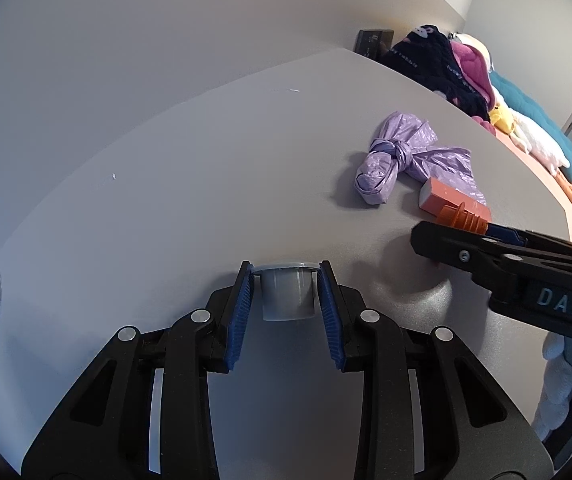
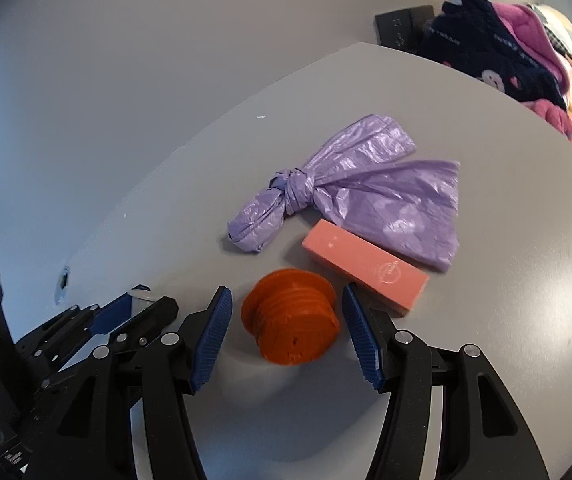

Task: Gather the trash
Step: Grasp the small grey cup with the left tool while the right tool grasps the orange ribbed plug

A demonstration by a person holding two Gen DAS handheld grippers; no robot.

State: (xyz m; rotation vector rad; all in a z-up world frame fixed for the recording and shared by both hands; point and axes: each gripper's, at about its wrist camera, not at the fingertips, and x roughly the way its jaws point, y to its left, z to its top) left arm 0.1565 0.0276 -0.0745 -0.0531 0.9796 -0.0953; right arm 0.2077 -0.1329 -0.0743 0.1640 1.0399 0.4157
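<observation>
I'm gripping the grey cup (image 1: 288, 295) in my left gripper (image 1: 286, 280) jaws while straddling the orange threaded plug (image 2: 292, 316) on the surface (image 2: 506, 320) with the right gripper (image 2: 286, 320) jaws open, risking it rolling away.

**Readable text**

White letters "DAS" stand on the black body of the right gripper (image 1: 462, 236) at the right edge of the left wrist view. The pink box (image 2: 364, 266) carries a round emblem and the dark blanket (image 2: 486, 48) pale lettering, both too blurred to read.
</observation>
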